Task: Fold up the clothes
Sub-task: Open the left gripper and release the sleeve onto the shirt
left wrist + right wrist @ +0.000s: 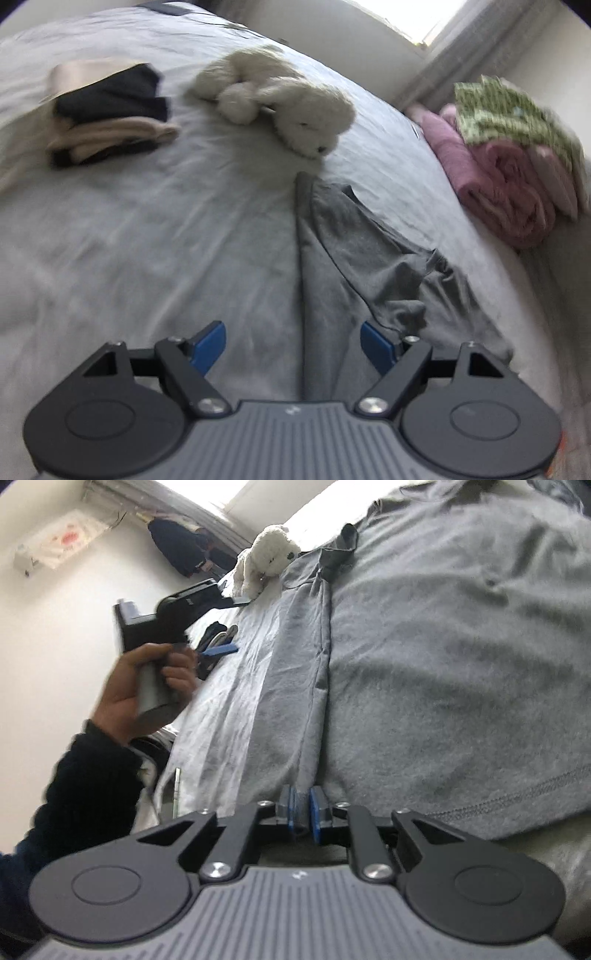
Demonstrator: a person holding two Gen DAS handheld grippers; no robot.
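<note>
While the grey garment (369, 258) lies spread on the bed (147, 240), running from the centre of the left wrist view down to its lower right, we see the left gripper (293, 345) hovering above the folded edge with its blue fingers (210, 341) set wide and nothing between them. In the right wrist view, the same garment fills the centre and right of the frame, with one folded strip running from the top centre down to the lower middle. The right gripper (303, 814) sits at the lower middle, its fingers (317, 812) standing narrow with a fold of the garment's edge between them; we cannot tell whether the pads press on the cloth. The left hand (147, 686) appears at centre left of that view, gripping the handle of its gripper above the bed. A white plush toy (291, 107) lies at the upper centre of the left wrist view, just beyond the garment's far end. A stack of folded dark and beige clothes (110, 114) sits at upper left, and a pile of pink and green fabrics (513, 155) at right.
</note>
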